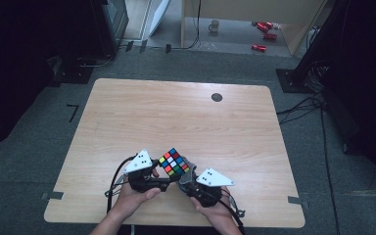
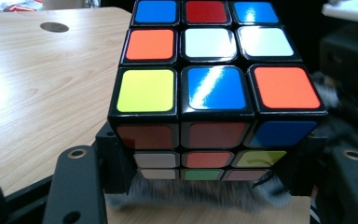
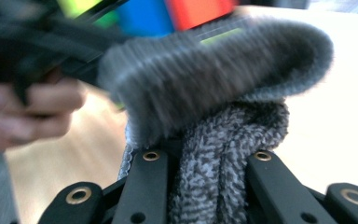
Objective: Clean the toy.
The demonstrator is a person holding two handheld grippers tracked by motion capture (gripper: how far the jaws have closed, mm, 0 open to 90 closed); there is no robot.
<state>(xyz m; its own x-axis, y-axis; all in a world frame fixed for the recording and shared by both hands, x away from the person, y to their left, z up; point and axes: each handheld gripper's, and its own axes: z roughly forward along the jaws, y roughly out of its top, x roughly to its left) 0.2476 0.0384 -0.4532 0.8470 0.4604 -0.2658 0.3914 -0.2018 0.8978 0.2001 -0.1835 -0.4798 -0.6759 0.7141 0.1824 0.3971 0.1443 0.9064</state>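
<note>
Near the front edge of the table (image 1: 127,112), between the two grippers, a cube (image 1: 174,162) with coloured stickers is held up off the wood. It is clamped between the jaws of the left gripper (image 1: 169,183), which press on its two opposite sides, as is seen in the left gripper view, where the cube (image 2: 214,88) stands upright between them with a top face of blue, red, orange, white and yellow squares. A grey cloth (image 3: 223,93) is pressed against the underside of the cube; in the left gripper view its fuzzy edge (image 2: 191,193) is seen just beneath the lowest row of stickers, blurred. The cloth is pinched between the jaws of the right gripper (image 3: 207,163), which are drawn close together on a bunched fold, while the free part is spread up and over against the cube. In the high view the right gripper (image 1: 188,176) is seen just right of the cube, touching it through the cloth (image 1: 190,169). Each gripper is held in a hand: the left hand (image 1: 134,196) and the right hand (image 1: 213,210) come in from the bottom edge. A dark round mark (image 1: 217,97) lies well apart, near the far edge of the table. Beyond the table, on the floor, a mug (image 1: 214,25) and some red things (image 1: 264,29) are seen.
</note>
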